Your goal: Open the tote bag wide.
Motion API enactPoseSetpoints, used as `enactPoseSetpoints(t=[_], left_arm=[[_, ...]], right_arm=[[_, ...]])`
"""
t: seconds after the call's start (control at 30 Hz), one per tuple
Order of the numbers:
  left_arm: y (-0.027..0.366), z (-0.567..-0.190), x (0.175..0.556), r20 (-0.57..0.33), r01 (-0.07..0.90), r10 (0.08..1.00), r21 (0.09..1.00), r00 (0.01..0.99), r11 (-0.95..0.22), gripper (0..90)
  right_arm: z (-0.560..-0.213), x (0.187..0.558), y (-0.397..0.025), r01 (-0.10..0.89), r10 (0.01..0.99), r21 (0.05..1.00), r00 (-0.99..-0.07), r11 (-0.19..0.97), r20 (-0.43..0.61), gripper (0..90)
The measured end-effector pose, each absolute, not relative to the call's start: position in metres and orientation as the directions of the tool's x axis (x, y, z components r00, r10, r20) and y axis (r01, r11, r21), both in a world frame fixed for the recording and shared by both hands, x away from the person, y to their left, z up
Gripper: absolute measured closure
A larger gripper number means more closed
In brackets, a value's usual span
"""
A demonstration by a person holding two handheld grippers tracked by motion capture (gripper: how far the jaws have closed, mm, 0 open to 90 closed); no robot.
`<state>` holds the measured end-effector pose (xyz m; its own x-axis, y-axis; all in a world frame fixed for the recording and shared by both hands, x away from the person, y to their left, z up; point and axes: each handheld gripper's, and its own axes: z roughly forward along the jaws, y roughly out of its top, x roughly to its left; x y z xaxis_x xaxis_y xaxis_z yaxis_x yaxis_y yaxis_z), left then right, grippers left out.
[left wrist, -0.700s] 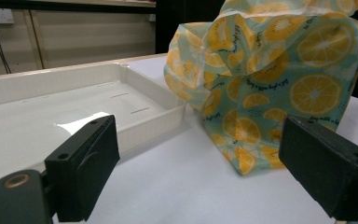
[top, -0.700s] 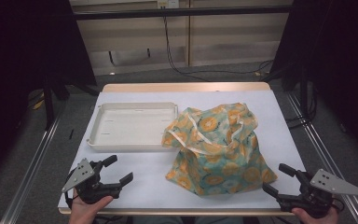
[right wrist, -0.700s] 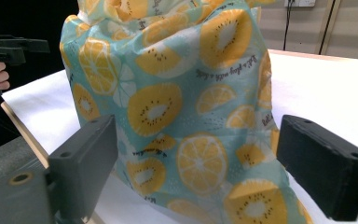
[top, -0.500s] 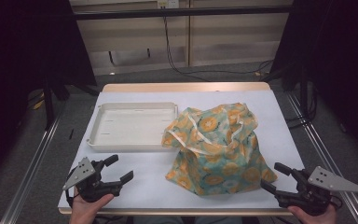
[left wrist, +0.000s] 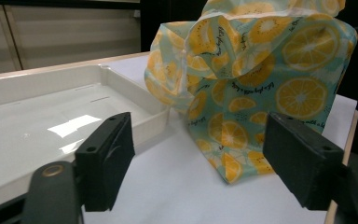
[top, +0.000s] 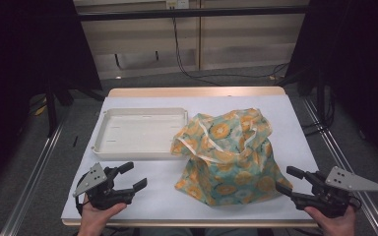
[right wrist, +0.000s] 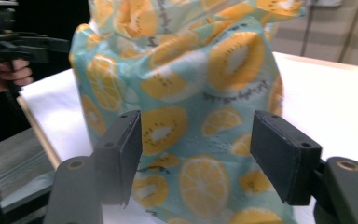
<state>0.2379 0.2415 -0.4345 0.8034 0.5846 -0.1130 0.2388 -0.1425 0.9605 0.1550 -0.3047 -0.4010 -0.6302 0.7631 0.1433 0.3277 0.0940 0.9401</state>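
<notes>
From the high view I read the bag (top: 231, 157) standing crumpled near the middle of the bench (top: 295, 123), slightly toward my right side. It is a soft teal bag printed with orange and lemon slices, its top folded over and slumped. Its left upper edge overlaps the right rim of the white tray (top: 138, 132), which lies flat on the bench to the left of the bag and holds nothing.

The left tool (top: 130, 177) sits at the near left corner of the bench, held in my left hand (top: 98, 214). Its jaws stand wide apart and grip nothing. It is well apart from the bag, with bare bench surface between them. In the left gripper view the tool (left wrist: 198, 158) faces the bag (left wrist: 261, 88) and the near corner of the tray (left wrist: 51, 116), and the bag's lower edge rests on the bench beyond the jaws.

The right tool (top: 288, 181) sits at the near right corner, held in my right hand (top: 330, 219). Its jaws are also spread wide with nothing clamped. In the high view its jaw tips lie just beside the bag's lower right corner; I cannot tell whether they touch it. In the right gripper view the tool (right wrist: 196, 144) is aimed squarely at the bag (right wrist: 186, 93), whose printed side shows close behind the gap between the two jaws. The left tool (right wrist: 23, 44) and my left hand (right wrist: 7, 72) show farther off at the upper left of that view.
</notes>
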Motion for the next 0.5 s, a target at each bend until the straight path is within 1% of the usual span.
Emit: enactPoseSetpoints(t=[0.03,0.07,0.17,0.27,0.3,0.4,0.43,0.5], left_arm=[[0.238,-0.432,0.239,-0.125,0.244,0.572,0.96,0.811,-0.136,28.3],[0.238,-0.432,0.239,-0.125,0.244,0.572,0.96,0.811,-0.136,29.3],[0.23,-0.43,0.243,-0.139,0.256,0.551,0.956,0.823,-0.141,30.0],[0.222,-0.428,0.25,-0.142,0.258,0.533,0.954,0.834,-0.149,30.4],[0.215,-0.424,0.256,-0.146,0.257,0.518,0.955,0.843,-0.148,29.4],[0.209,-0.419,0.262,-0.135,0.245,0.512,0.957,0.848,-0.153,29.8],[0.206,-0.417,0.265,-0.134,0.241,0.506,0.958,0.852,-0.153,32.0],[0.2,-0.413,0.273,-0.14,0.242,0.493,0.959,0.859,-0.15,33.6]], right_arm=[[-0.395,0.156,-0.303,0.322,0.741,0.942,-0.655,0.097,0.147,40.2],[-0.395,0.156,-0.303,0.322,0.741,0.942,-0.655,0.097,0.147,40.2],[-0.381,0.162,-0.297,0.298,0.736,0.949,-0.665,0.105,0.128,38.2],[-0.375,0.168,-0.296,0.292,0.735,0.95,-0.668,0.113,0.118,37.2],[-0.369,0.179,-0.296,0.318,0.72,0.939,-0.681,0.13,0.131,32.2],[-0.362,0.188,-0.298,0.328,0.714,0.936,-0.685,0.128,0.143,32.3],[-0.356,0.196,-0.299,0.328,0.719,0.936,-0.681,0.128,0.14,31.4],[-0.349,0.202,-0.3,0.324,0.724,0.937,-0.677,0.128,0.136,31.4]])
